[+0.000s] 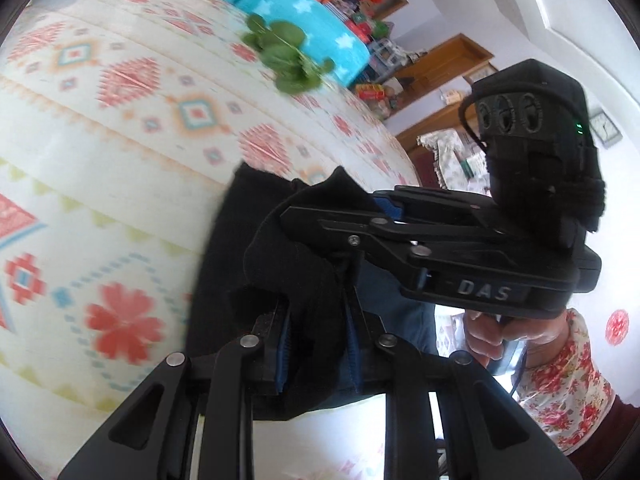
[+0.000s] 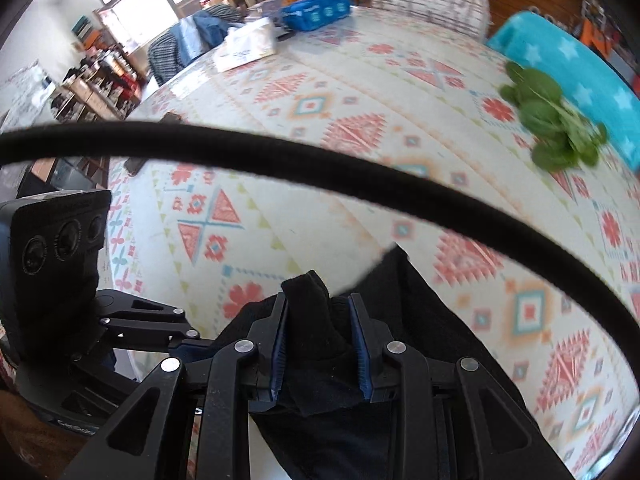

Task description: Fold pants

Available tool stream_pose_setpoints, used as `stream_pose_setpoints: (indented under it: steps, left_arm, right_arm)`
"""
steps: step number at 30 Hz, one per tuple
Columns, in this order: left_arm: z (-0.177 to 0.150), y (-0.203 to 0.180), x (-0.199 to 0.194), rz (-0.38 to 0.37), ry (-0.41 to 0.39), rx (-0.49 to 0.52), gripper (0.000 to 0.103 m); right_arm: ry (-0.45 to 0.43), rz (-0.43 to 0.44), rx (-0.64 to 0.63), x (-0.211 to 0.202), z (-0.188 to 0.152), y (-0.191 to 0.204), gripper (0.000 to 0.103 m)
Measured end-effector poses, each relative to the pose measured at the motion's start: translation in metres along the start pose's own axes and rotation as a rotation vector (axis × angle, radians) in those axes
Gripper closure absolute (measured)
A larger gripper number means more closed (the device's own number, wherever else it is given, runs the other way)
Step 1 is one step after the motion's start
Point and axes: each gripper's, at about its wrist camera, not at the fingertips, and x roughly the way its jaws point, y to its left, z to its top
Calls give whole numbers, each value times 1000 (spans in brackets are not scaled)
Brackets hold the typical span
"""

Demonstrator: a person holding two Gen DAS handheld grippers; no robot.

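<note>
**Both grippers hold the black pants above the patterned table**

The left gripper (image 1: 318, 344) is clamped narrowly on a bunched fold of the pants (image 1: 288, 280), its blue pads pressed into the fabric. The right gripper (image 2: 322, 344) likewise grips a thick fold of the pants between its pads. The two grippers sit close together, the right one crossing just in front of the left in the left wrist view. The pants hang over the near edge of the table (image 1: 120, 128).

Toward the far edge lies a bunch of green leaves (image 2: 552, 128), just beside a turquoise towel (image 2: 568, 64) with white stars. A blue case (image 2: 316, 10) and a white bag (image 2: 246, 48) sit at the far corner. A black cable (image 2: 320, 164) arcs across the right wrist view, in front of the table.
</note>
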Motion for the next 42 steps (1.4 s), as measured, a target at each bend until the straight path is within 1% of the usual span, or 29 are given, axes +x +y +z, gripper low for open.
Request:
stream_pose_setpoints:
  steps: [3, 5, 6, 7, 8, 9, 10, 11, 14, 17, 20, 22, 24, 27, 29, 31, 33, 34, 36, 38, 40, 41, 42]
  left_arm:
    - [-9, -18, 24, 14, 34, 18, 80]
    - [-15, -27, 35, 32, 53, 30, 78]
    - [-18, -31, 39, 37, 64, 34, 73]
    - [-22, -36, 42, 41, 73, 40, 71]
    - [-26, -42, 43, 48, 78, 55, 67]
    - [-30, -49, 44, 61, 80, 79, 62]
    - [-35, -55, 43, 71, 83, 104, 60]
    - [-39, -61, 41, 79, 88, 125, 59]
    - [-50, -72, 37, 97, 110, 178, 57]
    - [-58, -75, 27, 115, 128, 220, 57]
    - [-61, -70, 14, 128, 133, 220, 56]
    - [-61, -64, 1, 139, 127, 203, 56]
    - [-58, -57, -6, 151, 116, 186, 56]
    - [-50, -43, -17, 174, 106, 151, 55]
    - [-43, -31, -21, 206, 94, 140, 55]
    - [-35, -23, -22, 236, 86, 134, 55]
    - [-28, -19, -23, 267, 76, 140, 55]
    - [-25, -17, -25, 283, 67, 153, 55]
    - [-20, -15, -23, 301, 65, 170, 55]
    - [-19, -12, -22, 309, 74, 193, 55]
    - [-19, -9, -19, 307, 96, 212, 55]
    - [-19, -8, -18, 305, 105, 218, 55]
    - [-19, -6, -17, 300, 115, 226, 55]
  right_arm:
    - [3, -13, 46, -1, -24, -24, 71]
    - [4, -12, 72, 0, -37, -36, 66]
    - [2, -24, 86, 0, -44, -42, 61]
    - [-1, -40, 104, 0, -53, -50, 56]
    - [-5, -45, 117, -1, -57, -55, 53]
    - [-17, -44, 143, -3, -65, -63, 46]
    - [-30, -45, 161, -6, -71, -69, 37]
    - [-47, -49, 182, -10, -78, -75, 35]
    - [-87, -59, 242, -21, -95, -93, 34]
    - [-122, -91, 285, -35, -112, -105, 32]
    - [-157, -146, 333, -52, -127, -114, 32]
    - [-195, -201, 364, -68, -133, -115, 32]
    - [-247, -229, 390, -84, -134, -110, 32]
    - [-313, -211, 395, -98, -126, -89, 32]
    - [-345, -178, 393, -98, -117, -71, 32]
    - [-341, -163, 393, -86, -106, -51, 32]
    - [-314, -215, 384, -68, -100, -33, 32]
    - [-285, -268, 371, -54, -98, -22, 32]
    - [-236, -343, 358, -36, -102, -13, 32]
    - [-156, -497, 321, -14, -108, -7, 34]
    - [-104, -607, 302, -4, -117, -11, 34]
    - [-90, -630, 319, -3, -123, -16, 34]
    - [-88, -624, 347, -6, -127, -22, 33]
